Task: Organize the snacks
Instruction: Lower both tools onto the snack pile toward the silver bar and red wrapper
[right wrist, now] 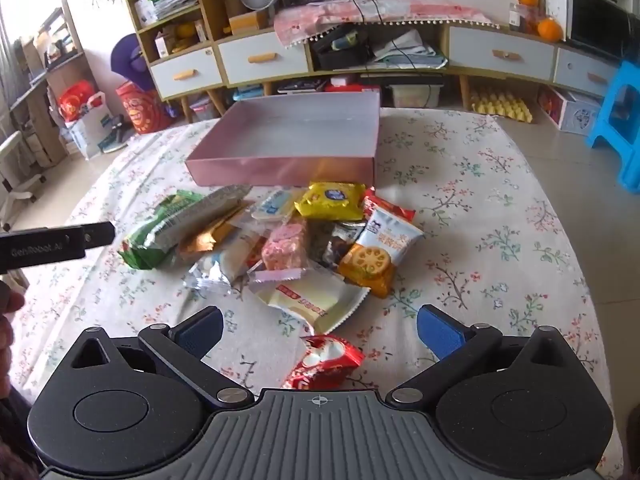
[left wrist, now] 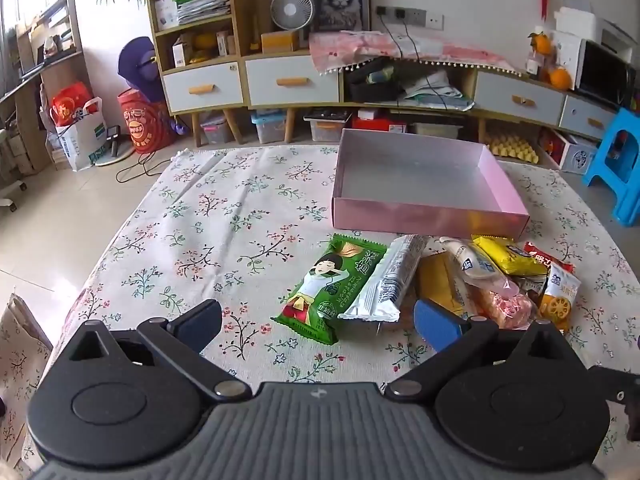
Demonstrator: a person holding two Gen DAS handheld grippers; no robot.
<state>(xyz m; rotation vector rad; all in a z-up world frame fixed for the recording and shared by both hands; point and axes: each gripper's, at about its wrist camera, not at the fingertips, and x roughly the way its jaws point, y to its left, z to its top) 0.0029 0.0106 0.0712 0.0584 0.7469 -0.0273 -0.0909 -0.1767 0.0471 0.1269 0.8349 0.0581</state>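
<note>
Both hand-held grippers stand wide open with nothing between their fingers.

From the left wrist view, the left hand-held gripper (left wrist: pixel 318 326) hangs tilted down over the bench (left wrist: pixel 168 240), which is covered by a floral cloth. Just ahead of its fingers lies a green snack packet (left wrist: pixel 332 284), with a silver wrapped bar (left wrist: pixel 390 280) leaning over its right edge. To the right of these sits the rest of the snack pile (left wrist: pixel 504 276): a yellow bag, a white packet, a pink one and a packet showing a lotus-root slice. Behind the pile, touching or nearly so, stands an empty pink box (left wrist: pixel 424 216), shallow and open-topped.

From the right wrist view, the right hand-held gripper (right wrist: pixel 320 334) points down at the same heap. A red packet (right wrist: pixel 324 362) lies between its spread fingers, near the gripper's body, not pinched. Just beyond it rests a white-and-yellow packet (right wrist: pixel 316 304), then the lotus-root packet (right wrist: pixel 380 256) and a yellow bag (right wrist: pixel 332 198) close against the pink box's front wall. The left hand-held gripper's black body enters at the left edge.
</note>
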